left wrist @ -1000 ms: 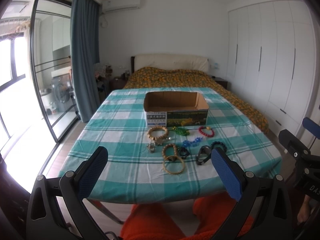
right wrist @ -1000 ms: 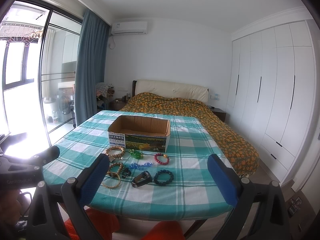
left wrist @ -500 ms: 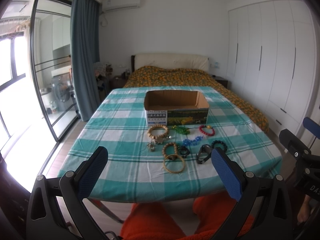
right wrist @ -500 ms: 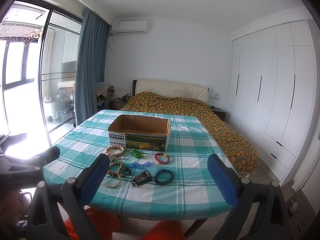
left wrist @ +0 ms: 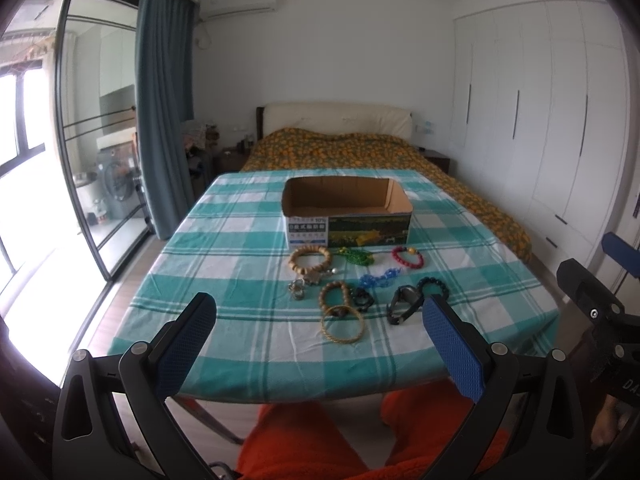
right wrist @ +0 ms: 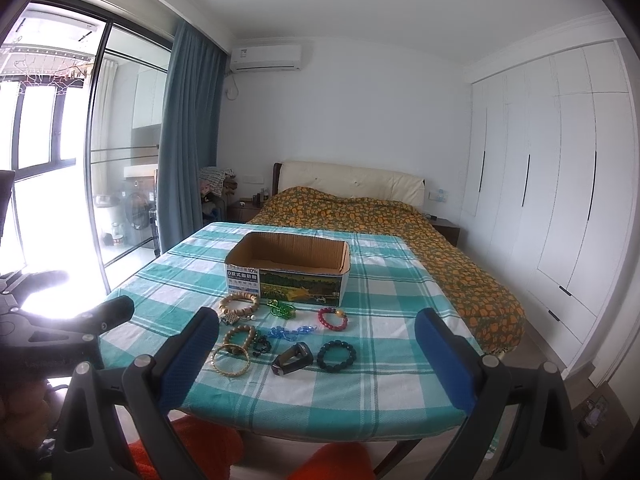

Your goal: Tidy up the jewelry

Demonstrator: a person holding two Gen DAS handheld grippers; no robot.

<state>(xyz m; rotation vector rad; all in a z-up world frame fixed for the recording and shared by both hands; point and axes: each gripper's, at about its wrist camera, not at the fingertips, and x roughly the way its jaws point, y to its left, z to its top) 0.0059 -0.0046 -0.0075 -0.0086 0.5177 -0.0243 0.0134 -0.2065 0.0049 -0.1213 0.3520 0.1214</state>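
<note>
Still nothing has moved: both your left tongs [left wrist: 316, 328] and right tongs [right wrist: 316, 344] hang released, bracelets [left wrist: 344, 292] untouched before the box [left wrist: 346, 210].

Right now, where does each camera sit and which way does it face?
Left wrist: on the open left gripper, facing the table; orange-clad legs show.
Right wrist: on the open right gripper, higher, facing the same way.
Shared: cardboard box, gold bangle, each other's gripper.
</note>
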